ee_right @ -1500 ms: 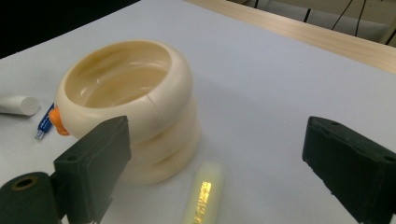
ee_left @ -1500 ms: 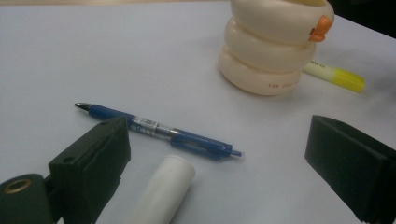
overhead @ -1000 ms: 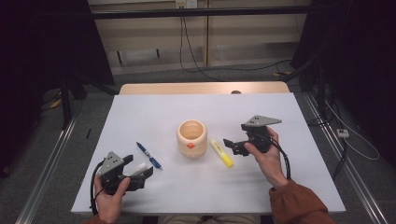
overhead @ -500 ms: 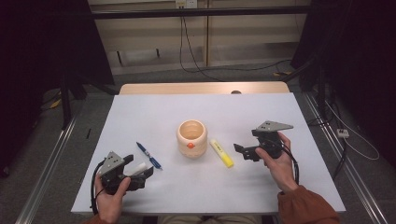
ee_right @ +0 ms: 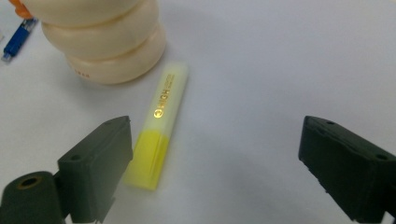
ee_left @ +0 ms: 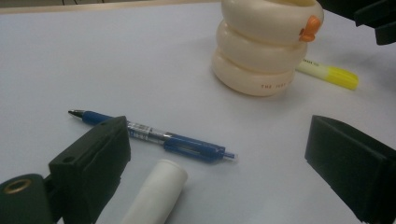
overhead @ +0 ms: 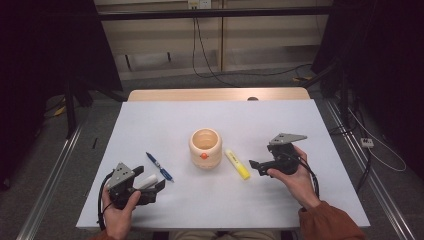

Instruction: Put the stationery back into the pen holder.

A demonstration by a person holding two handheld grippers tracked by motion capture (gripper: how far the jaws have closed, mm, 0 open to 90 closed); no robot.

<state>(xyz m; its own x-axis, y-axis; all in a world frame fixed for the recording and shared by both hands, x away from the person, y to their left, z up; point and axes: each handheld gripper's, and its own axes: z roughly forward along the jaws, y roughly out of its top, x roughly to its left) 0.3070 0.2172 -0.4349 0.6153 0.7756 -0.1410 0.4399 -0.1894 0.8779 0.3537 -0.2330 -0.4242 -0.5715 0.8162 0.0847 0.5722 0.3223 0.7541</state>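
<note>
While gaping, right tongs [overhead: 257, 167] near highlighter [overhead: 237, 164]

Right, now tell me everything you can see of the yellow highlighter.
The yellow highlighter is a stubby plastic marker: pale yellow barrel with gold lettering, brighter yellow cap on the end toward the person. It lies flat on the white table, angled, just right of the cream cup, close to its base; whether they touch is unclear. The right gripper sits beside it, jaws wide open, not touching it. In the right gripper view one jaw stands beside the cap.
</note>
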